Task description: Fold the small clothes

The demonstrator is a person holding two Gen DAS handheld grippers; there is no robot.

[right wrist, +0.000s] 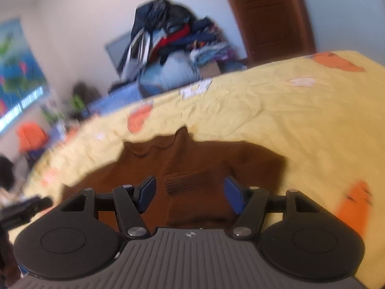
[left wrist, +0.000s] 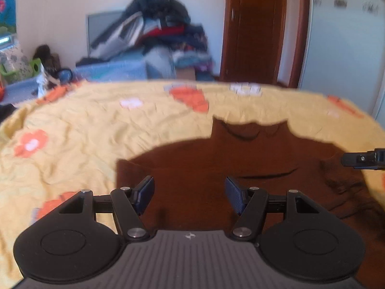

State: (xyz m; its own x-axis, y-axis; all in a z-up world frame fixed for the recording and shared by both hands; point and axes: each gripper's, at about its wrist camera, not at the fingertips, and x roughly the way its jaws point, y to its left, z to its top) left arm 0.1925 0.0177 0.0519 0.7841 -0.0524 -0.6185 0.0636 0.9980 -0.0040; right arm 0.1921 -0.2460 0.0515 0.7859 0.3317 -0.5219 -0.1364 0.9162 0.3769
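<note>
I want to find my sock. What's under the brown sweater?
The brown sweater lies flat on the yellow flowered bedspread, which shows all around it. Whatever might sit beneath the sweater itself is covered, so a sock there cannot be seen.

Small dark brown sweater (left wrist: 204,168), knit, high collar. Lies flat on the yellow flowered bedspread (left wrist: 84,132), collar toward the far edge of the bed. Collar rim wavy, a little slack. One sleeve looks folded in over the body in the right wrist view (right wrist: 192,166); the edge on the right in the left wrist view is bunched and wrinkled. Shallow crease across the chest. Blurred; knit detail unclear.
</note>
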